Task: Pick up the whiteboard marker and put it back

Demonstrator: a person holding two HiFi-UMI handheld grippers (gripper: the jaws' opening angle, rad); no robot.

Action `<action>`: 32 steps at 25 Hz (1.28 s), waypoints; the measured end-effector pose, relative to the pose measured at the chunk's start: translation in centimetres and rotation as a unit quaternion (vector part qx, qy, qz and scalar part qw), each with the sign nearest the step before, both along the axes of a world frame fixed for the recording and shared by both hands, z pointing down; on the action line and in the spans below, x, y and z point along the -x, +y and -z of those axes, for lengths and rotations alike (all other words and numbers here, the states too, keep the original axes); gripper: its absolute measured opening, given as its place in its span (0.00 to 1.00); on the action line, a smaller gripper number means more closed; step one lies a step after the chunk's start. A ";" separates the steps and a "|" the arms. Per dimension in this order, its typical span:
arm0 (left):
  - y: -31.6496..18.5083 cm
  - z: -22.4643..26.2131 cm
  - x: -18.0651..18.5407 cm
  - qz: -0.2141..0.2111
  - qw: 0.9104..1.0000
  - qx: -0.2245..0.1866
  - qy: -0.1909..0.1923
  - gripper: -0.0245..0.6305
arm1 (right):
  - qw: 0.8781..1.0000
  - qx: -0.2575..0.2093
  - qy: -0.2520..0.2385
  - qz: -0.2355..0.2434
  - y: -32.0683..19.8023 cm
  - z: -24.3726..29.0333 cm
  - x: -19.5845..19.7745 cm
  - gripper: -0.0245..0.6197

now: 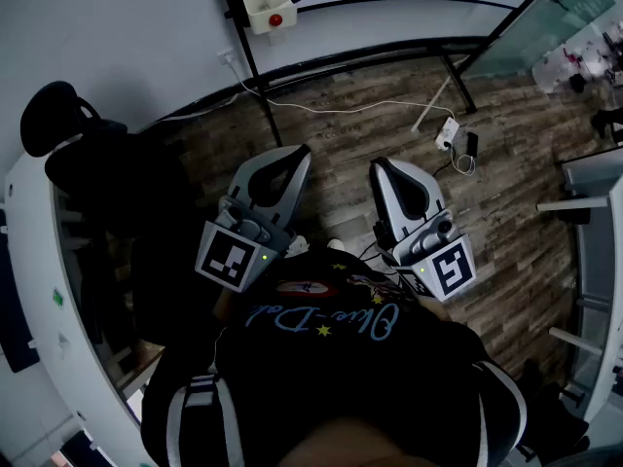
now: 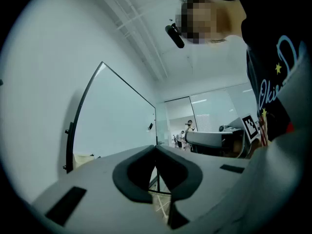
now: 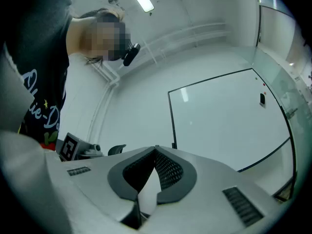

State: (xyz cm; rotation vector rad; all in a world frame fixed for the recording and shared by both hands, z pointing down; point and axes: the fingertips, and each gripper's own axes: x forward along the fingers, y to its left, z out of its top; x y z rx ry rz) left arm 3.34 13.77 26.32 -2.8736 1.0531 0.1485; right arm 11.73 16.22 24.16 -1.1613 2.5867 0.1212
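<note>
I see no whiteboard marker that I can tell apart. The whiteboard stands ahead on a black frame, also in the left gripper view; a small dark item clings to its face. A white holder box with a red spot hangs on the board's post. My left gripper and right gripper are held side by side in front of my chest, pointing toward the board. Both are shut with nothing between the jaws, the tips touching in the left gripper view and the right gripper view.
A black office chair and a curved white desk are at the left. A power strip with a white cable lies on the wooden floor by the stand's legs. Another white desk and glass panels are at the right.
</note>
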 end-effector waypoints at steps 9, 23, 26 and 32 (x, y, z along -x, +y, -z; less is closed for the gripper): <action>0.9 -0.3 -0.4 0.012 1.000 0.008 -0.006 0.03 | 0.999 -0.005 -0.035 0.007 0.5 0.1 -1.3 0.09; 2.5 -0.7 -2.9 0.037 0.998 0.008 -0.048 0.03 | 0.998 0.000 -0.044 0.034 1.1 -0.5 -3.8 0.09; 3.1 -1.1 -3.5 0.042 0.998 0.012 -0.050 0.03 | 0.998 0.004 -0.044 0.047 1.1 -1.0 -4.1 0.09; 3.4 -1.3 -2.9 0.064 0.996 0.013 -0.056 0.03 | 0.997 0.008 -0.047 0.061 1.1 -1.4 -4.1 0.09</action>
